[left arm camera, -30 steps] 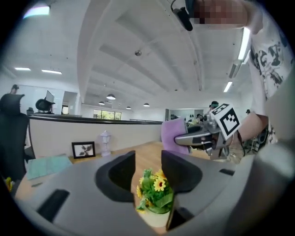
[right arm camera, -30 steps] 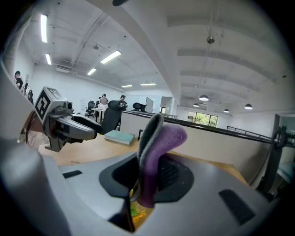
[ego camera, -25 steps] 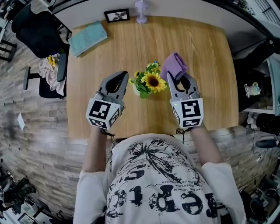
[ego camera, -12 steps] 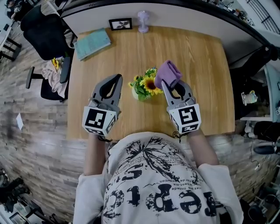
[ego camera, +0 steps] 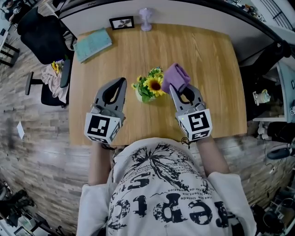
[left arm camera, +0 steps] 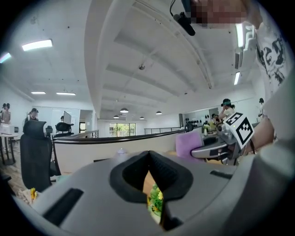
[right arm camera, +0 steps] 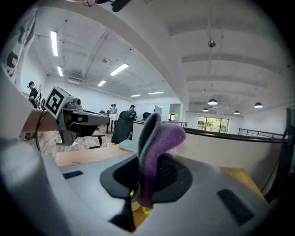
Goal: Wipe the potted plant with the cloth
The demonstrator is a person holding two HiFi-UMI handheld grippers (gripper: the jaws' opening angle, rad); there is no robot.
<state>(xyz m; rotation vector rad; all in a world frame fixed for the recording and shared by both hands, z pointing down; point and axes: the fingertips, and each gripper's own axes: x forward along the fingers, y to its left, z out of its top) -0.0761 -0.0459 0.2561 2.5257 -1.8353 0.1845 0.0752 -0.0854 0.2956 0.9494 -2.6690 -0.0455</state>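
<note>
- Table (ego camera: 212, 60): bare wood is seen right of the plant and beyond it. A teal book (ego camera: 93, 44), a framed picture (ego camera: 121, 22) and a small lilac object (ego camera: 145, 12) are noted along the far edge.
- Potted plant (ego camera: 148, 86): upright near mid-table, between both grippers. Yellow sunflower, green leaves, pale pot.
- Left gripper (ego camera: 121, 82): jaws pressed together, nothing held.
- Right gripper (ego camera: 173, 88): purple cloth (ego camera: 175, 76) is pinched, just beside the blooms. Contact cannot be judged.
</note>
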